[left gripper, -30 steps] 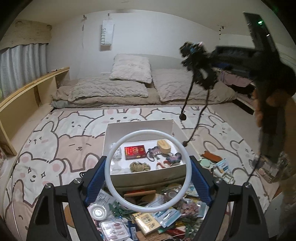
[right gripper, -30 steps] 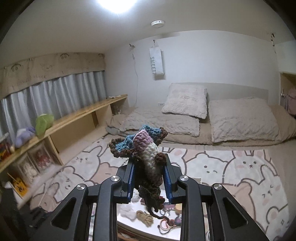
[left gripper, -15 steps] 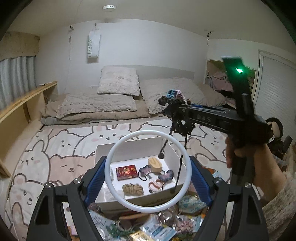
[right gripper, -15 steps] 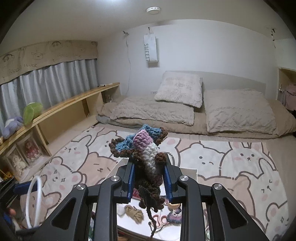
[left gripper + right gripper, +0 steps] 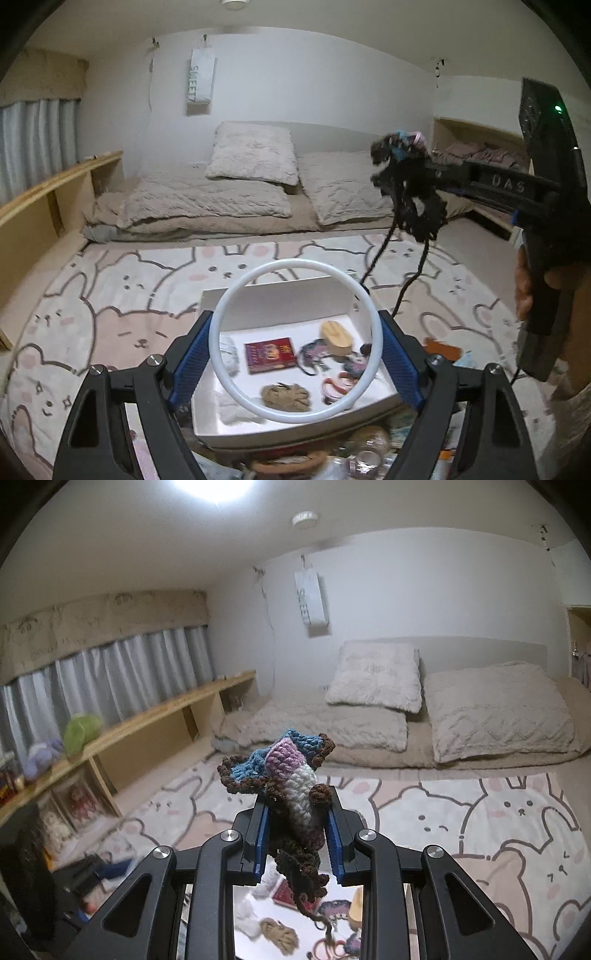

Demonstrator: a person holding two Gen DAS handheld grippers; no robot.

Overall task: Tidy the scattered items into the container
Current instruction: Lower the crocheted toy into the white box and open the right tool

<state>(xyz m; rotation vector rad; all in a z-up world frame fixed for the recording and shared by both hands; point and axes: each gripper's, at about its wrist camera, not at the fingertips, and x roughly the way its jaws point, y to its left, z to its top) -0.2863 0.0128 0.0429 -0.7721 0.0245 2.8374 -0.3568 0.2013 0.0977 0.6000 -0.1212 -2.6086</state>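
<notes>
The left gripper (image 5: 295, 347) is spread wide, its blue pads pressing either side of a white ring (image 5: 295, 280) held upright at six o'clock in the left wrist view; through and behind the ring sits the white box (image 5: 280, 295) on the bunny rug (image 5: 110, 295), holding a red booklet (image 5: 270, 354), a tan knot of cord (image 5: 285, 397) and a wooden piece (image 5: 335, 334); at two o'clock the right gripper (image 5: 297, 840) hangs above the box, closed on a crochet toy (image 5: 291, 786) whose dark strings (image 5: 412, 273) dangle toward the box rim; loose items (image 5: 362, 454) lie at six o'clock before the box.
</notes>
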